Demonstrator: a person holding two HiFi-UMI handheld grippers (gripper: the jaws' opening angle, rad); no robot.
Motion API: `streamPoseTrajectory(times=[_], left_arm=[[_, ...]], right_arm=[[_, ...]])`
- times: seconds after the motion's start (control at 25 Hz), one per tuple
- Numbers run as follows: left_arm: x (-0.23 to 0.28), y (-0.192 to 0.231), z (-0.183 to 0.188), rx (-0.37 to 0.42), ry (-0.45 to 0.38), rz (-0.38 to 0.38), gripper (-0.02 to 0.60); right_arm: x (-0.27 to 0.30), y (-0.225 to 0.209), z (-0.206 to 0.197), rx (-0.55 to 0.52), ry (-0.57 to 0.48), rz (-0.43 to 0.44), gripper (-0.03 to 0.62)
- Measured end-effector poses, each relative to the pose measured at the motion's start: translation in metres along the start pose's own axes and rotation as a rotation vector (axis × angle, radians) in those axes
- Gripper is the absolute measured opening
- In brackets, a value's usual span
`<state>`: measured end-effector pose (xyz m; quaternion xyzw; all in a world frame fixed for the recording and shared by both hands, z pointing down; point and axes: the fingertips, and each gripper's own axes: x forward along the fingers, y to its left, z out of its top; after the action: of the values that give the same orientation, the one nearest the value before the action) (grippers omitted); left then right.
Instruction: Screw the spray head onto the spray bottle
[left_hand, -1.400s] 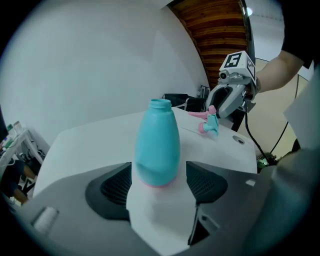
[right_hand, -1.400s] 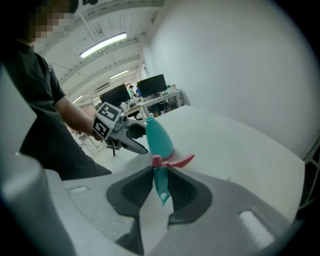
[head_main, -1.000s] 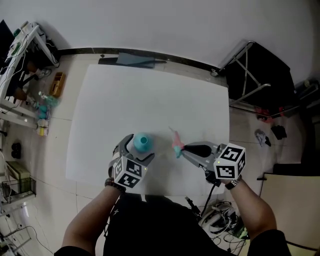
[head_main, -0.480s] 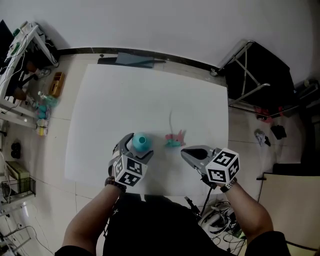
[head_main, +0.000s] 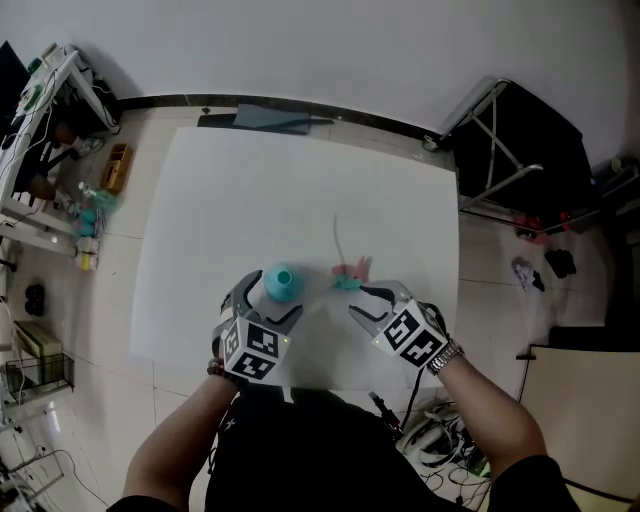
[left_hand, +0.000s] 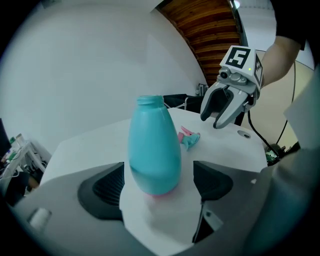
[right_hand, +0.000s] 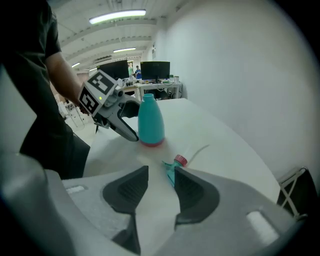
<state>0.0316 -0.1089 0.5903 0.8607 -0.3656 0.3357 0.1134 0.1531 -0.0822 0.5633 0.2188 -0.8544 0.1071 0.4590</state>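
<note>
- The spray head (head_main: 349, 276) isn't on yet. It's lying on its side on the white worktop (head_main: 250, 190), just to the right of the bottle in the head view and not touching it.
- Its thin dip tube (head_main: 335, 238) trails off across the worktop, away from the person and a bit right of the bottle.
- The teal bottle (head_main: 280, 282) stands upright near the person's edge of the worktop, with its neck open and a pinkish rim at its base.
- The left gripper (head_main: 268, 298) has a jaw on either side of the bottle. Its own view shows a sliver of worktop between each pad and the bottle, so the jaws are spread around it, not squeezing.
- The right gripper (head_main: 356, 300) sits on the far side of the spray head from the bottle, tips angled down. Its jaws have just been opening and stand apart. The spray head is right at the tips, close to one pad, but not pinched.
- Way off right of the bottle, past the worktop edge, there's a black metal frame (head_main: 510, 150) on the floor.
</note>
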Motion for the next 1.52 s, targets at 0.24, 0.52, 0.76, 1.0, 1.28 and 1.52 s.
streamPoseTrajectory(times=[0.24,0.52,0.76,1.0,1.28,1.52], left_arm=[[-0.017,-0.005,-0.002,-0.003,-0.018,0.011,0.463],[-0.041,-0.026,0.002,0.064,-0.063,0.001,0.423],[-0.039,-0.076,0.016,0.15,-0.091,-0.111,0.333],[-0.003,-0.098,0.034,0.224,-0.039,-0.107,0.288],[0.037,-0.096,0.033,0.208,0.087,-0.024,0.254],[0.057,-0.093,0.03,0.164,0.144,0.021,0.25]], right_arm=[[0.025,-0.005,-0.006,-0.113,0.072,-0.032,0.173],[0.028,-0.018,-0.013,-0.111,0.095,-0.048,0.173],[0.025,-0.02,-0.019,-0.129,0.102,-0.054,0.173],[0.028,-0.017,-0.028,-0.161,0.119,-0.047,0.173],[0.037,-0.015,-0.027,-0.257,0.118,-0.008,0.173],[0.045,-0.01,-0.03,-0.331,0.116,0.053,0.173]])
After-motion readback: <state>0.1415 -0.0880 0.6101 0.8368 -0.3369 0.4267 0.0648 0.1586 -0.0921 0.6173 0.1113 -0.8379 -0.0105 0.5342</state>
